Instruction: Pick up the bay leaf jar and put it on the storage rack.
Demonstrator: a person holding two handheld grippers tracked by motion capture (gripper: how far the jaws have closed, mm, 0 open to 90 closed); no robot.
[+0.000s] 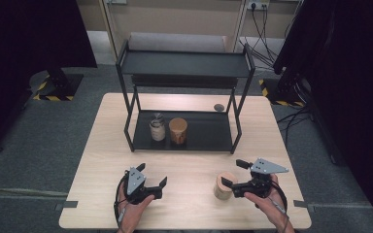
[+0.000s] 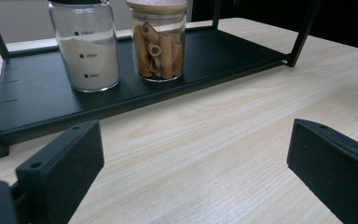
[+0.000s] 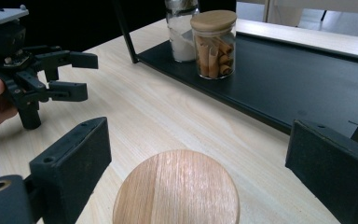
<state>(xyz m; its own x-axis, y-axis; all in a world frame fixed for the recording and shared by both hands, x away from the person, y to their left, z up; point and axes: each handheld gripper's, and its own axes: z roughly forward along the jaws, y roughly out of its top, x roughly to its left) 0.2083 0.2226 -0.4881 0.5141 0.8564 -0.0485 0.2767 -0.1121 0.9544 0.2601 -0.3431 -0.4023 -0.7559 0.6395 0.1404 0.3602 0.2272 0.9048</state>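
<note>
Already two jars on the rack's lower shelf (image 1: pixel 209 133) — powder jar (image 1: pixel 157 129), pasta jar (image 1: pixel 178 130). Third, a wood-lidded jar (image 1: pixel 224 185), stands on the table at 5 o'clock, right gripper (image 1: pixel 233 174) spread around it, ungripped. Left gripper (image 1: pixel 151 175) agape, empty.

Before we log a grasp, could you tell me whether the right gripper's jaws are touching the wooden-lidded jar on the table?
Apart. The right gripper view shows the right gripper open, with table visible between each jaw and the jar.

Lab: black curtains (image 1: pixel 24 34), taped stands (image 1: pixel 53 90)
</note>
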